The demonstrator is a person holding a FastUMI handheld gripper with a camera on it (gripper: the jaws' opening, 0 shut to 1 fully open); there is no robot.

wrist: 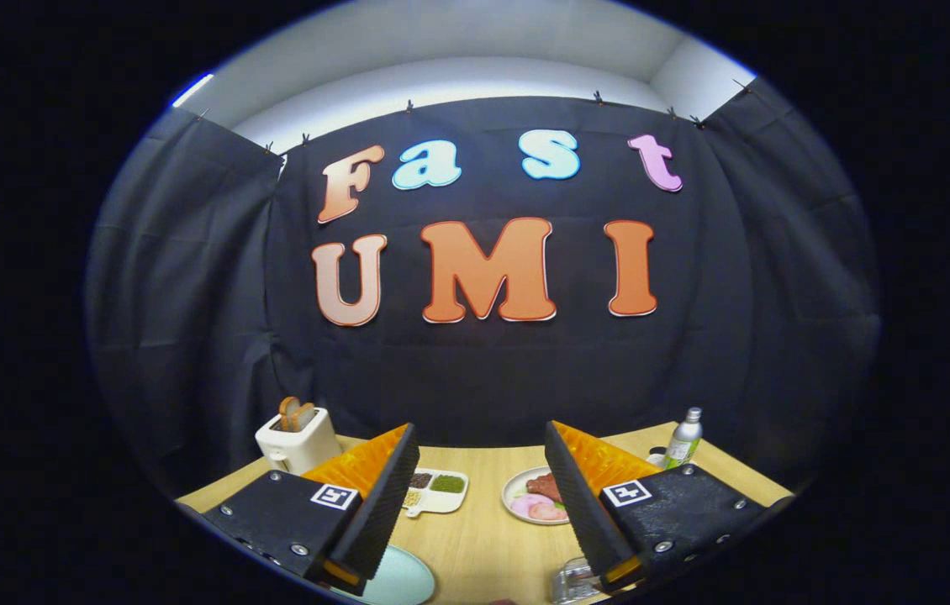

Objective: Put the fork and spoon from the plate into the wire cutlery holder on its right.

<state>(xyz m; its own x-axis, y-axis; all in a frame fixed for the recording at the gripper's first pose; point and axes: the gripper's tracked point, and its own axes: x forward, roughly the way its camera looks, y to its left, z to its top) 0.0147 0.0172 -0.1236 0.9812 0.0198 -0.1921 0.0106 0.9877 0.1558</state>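
The gripper (479,470) is held well above the wooden worktop (483,538), its two fingers spread wide with nothing between them but open air and the worktop below.

Close under the left finger a pale green plate (403,580) shows as a curved edge – most of it is hidden by the finger, so whether a fork or spoon lies on it cannot be told. Close under the right finger sits a clear or wire-like object (573,580), only a small part visible; it may be the cutlery holder, but that cannot be said for certain.

Beyond the fingers, toward the back of the worktop, a white divided tray (437,490) holds dark, green and pale fillings in separate compartments. Near it, to the right, a round plate of food (530,497) carries a brown piece and pink slices, partly covered by the right finger.

At the back left stands a white toaster (298,440) with two slices of toast (296,413) upright in its slots. At the back right a bottle (683,438) with a green label and a silvery cap stands upright – just beside it lies a small round thing too hidden to name.
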